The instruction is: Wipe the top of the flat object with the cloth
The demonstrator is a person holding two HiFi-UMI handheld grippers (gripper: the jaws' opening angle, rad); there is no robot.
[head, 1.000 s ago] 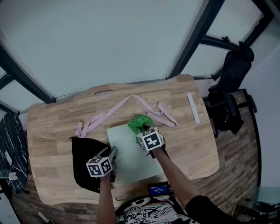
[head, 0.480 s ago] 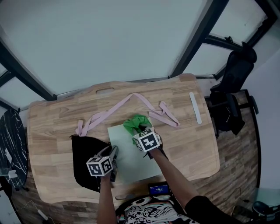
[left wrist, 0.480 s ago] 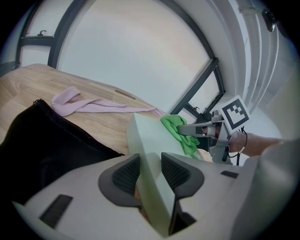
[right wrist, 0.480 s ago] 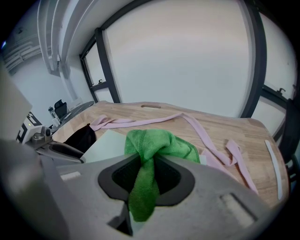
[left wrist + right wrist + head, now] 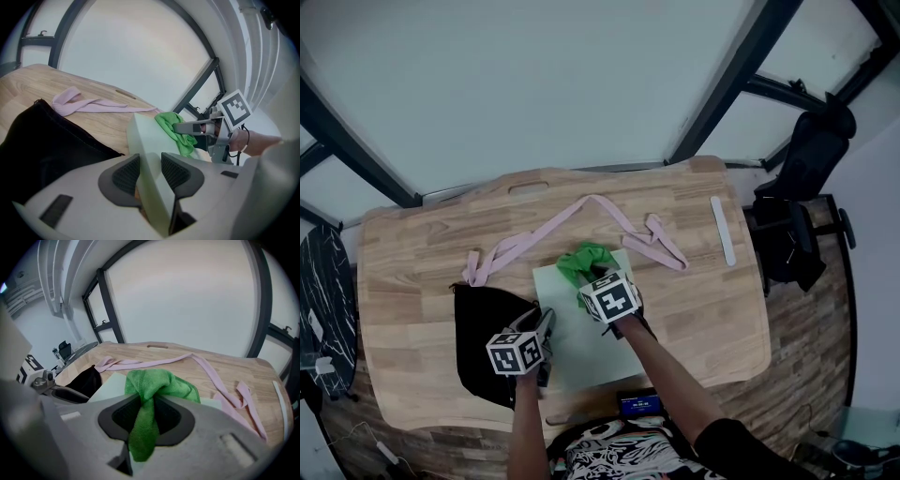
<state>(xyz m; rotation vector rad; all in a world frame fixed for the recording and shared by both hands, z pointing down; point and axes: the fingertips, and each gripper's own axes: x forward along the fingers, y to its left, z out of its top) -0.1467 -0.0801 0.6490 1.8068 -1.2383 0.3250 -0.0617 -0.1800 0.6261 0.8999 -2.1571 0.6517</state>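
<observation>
strap (image 5: 70, 101) and black fabric (image 5: 483, 328) lie beside board (image 5: 577, 342) clamped in left gripper (image 5: 150, 172); right gripper (image 5: 147, 416) jaws pinch cloth (image 5: 161, 383).

Green cloth (image 5: 579, 261) at the far edge of the flat object (image 5: 581, 343) (right gripper (image 5: 592, 278) just behind)

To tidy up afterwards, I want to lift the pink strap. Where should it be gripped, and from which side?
Grip the pink strap at its bend, probably from above, jaws across the band: there it lies single, narrow and flat, apart from the green cloth.
</observation>
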